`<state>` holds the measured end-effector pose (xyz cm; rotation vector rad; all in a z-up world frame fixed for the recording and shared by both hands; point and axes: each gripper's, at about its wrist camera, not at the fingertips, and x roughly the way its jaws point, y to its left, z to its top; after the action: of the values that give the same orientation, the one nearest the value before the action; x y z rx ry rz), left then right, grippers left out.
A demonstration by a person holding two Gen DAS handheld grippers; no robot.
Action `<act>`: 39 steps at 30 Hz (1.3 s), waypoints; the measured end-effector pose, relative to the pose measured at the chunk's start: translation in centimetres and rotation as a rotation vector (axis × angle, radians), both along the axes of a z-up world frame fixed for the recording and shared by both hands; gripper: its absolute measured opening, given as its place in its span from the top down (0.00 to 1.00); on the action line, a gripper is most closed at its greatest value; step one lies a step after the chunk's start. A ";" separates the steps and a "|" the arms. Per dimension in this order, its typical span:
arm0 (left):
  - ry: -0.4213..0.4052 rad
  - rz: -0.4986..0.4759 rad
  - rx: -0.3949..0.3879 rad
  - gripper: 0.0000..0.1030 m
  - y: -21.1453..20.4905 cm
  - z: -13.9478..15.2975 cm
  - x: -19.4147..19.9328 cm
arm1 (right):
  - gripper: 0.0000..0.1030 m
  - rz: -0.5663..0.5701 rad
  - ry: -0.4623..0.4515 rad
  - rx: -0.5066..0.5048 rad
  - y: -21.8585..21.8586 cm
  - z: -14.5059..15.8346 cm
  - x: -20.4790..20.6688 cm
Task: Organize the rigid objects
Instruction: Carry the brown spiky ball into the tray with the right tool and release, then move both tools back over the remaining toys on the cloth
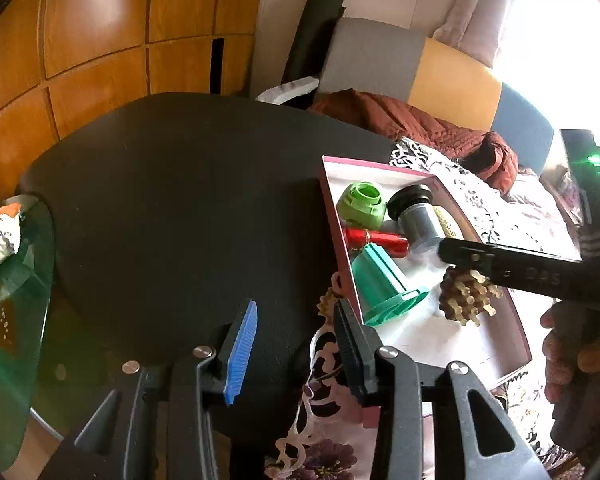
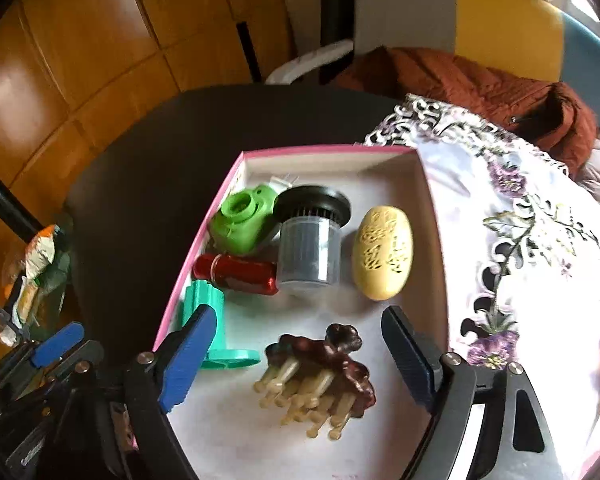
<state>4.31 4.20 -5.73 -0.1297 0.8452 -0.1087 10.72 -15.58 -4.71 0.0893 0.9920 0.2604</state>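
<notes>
A pink-rimmed white box (image 2: 328, 151) (image 1: 342, 240) holds a green toy camera (image 2: 242, 220) (image 1: 360, 204), a grey jar with a black lid (image 2: 310, 236) (image 1: 414, 216), a red tube (image 2: 236, 274) (image 1: 376, 240), a teal plastic piece (image 2: 204, 308) (image 1: 384, 284), a cream oval case (image 2: 382, 254) and a brown hair claw clip (image 2: 324, 376) (image 1: 466, 292). My right gripper (image 2: 300, 360) is open over the box, its jaws standing either side of the clip, apart from it. My left gripper (image 1: 296, 352) is open and empty over the black table beside the box's left wall.
The black round table (image 1: 180, 200) lies left of the box. A floral lace cloth (image 2: 520, 240) lies under and right of the box. A rust jacket (image 2: 500, 96) lies on the sofa behind. A glass side table with a snack packet (image 1: 0, 236) stands far left.
</notes>
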 end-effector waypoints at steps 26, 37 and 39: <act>-0.019 -0.062 0.034 0.61 -2.1 0.7 -0.6 | 0.15 -0.233 -0.082 -0.068 -13.8 2.6 -7.5; -0.035 -0.070 0.044 0.61 -2.7 1.1 -0.4 | 0.15 -0.512 -0.066 -0.146 -26.5 3.5 -11.0; -0.039 -0.079 0.050 0.61 -3.1 1.3 -0.5 | 0.14 -0.571 -0.072 -0.157 -28.7 3.9 -11.4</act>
<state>3.86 1.13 -4.41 -0.0471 0.8134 -0.1633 -0.73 -44.24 -0.85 0.2133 0.8730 -0.3347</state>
